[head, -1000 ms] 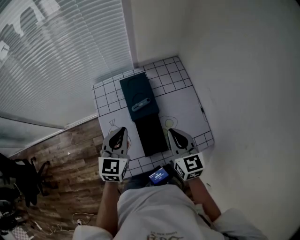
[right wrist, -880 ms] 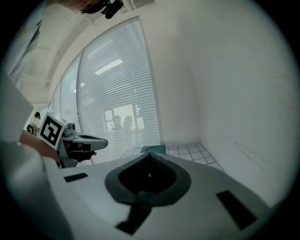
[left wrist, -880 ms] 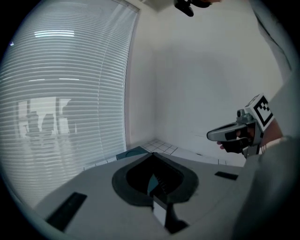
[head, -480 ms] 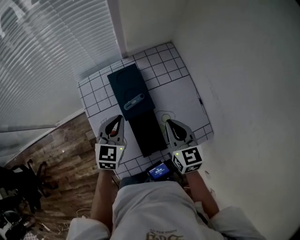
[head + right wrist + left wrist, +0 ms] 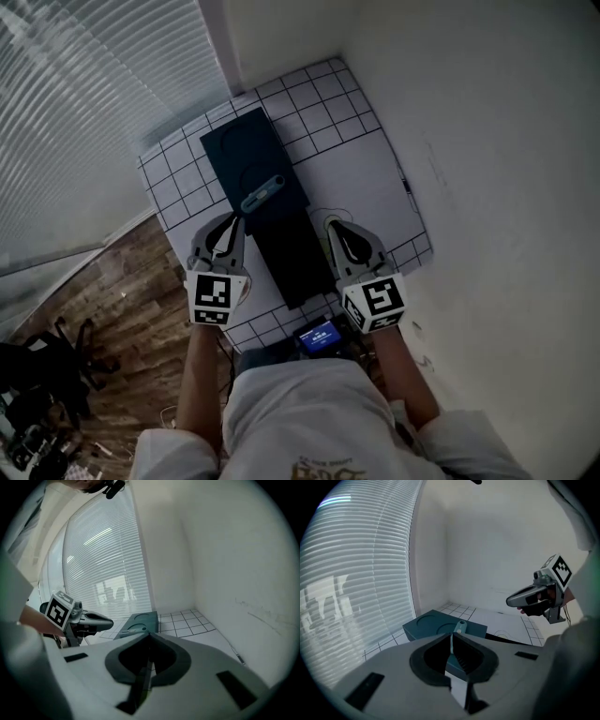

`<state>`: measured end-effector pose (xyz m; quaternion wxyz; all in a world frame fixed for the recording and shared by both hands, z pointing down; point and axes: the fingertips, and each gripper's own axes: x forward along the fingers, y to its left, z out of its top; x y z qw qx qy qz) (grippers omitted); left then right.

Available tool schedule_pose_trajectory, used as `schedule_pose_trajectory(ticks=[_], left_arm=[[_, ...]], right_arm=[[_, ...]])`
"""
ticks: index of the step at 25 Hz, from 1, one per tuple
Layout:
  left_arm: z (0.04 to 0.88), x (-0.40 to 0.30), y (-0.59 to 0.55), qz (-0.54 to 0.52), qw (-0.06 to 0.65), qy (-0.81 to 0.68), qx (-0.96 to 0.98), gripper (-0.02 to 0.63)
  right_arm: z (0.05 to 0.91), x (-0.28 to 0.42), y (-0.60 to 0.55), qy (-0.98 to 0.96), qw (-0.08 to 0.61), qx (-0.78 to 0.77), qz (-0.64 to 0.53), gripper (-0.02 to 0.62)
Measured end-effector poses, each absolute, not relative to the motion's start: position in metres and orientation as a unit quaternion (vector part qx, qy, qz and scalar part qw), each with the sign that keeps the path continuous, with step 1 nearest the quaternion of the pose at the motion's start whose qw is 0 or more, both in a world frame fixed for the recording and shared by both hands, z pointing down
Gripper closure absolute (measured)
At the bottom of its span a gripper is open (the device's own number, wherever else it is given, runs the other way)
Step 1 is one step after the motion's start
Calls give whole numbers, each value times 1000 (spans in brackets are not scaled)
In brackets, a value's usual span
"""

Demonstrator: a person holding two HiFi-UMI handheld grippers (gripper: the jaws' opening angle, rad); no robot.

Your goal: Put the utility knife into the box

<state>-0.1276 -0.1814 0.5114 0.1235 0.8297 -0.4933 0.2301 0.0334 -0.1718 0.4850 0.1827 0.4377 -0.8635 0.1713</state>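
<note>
The knife (image 5: 262,194) is lying flat on top of the blue-green box (image 5: 239,150), not inside it yet. The box is sitting on the table (image 5: 366,178) with the square lines. A darker flat part (image 5: 298,258) is reaching from the box toward the person. I cannot tell if it is a lid or a tray.

The left claw (image 5: 232,221) is hanging just beside that dark part on one side, and the right claw (image 5: 331,226) is hanging on the other side. Both claws are squeezed tight and are holding nothing. Neither one is touching the knife or the box.

Here is what I think could go wrong. A squeezed claw cannot pick anything up, so it would only be poking the knife and sliding it off the smooth top. The knife is thin and lying flat, so pinching it may be tricky. It could be slipping out and dropping to the floor (image 5: 112,300). If the box top is getting lifted while the knife is lying on it, the knife would be sliding off. A hard bump could also be pushing the box along the table.
</note>
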Motion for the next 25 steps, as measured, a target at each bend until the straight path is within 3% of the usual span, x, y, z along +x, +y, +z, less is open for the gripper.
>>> schedule_pose_trajectory(ticks=[7,11,17,25], left_arm=[[525,-123,-196,243,110,-481,835,596],[533,-118,-199,251,117,-460,844,504],[547,-107,-205,260,131,-431,854,429],[556,-103,-213,266,120,-424,857,416]], right_arm=[[500,29,-177,-862,186,437,177,588],[505,25,-178,-862,188,435,182,588],[515,22,-180,-862,191,430,188,588],[528,12,-192,-868,205,416,178,588]])
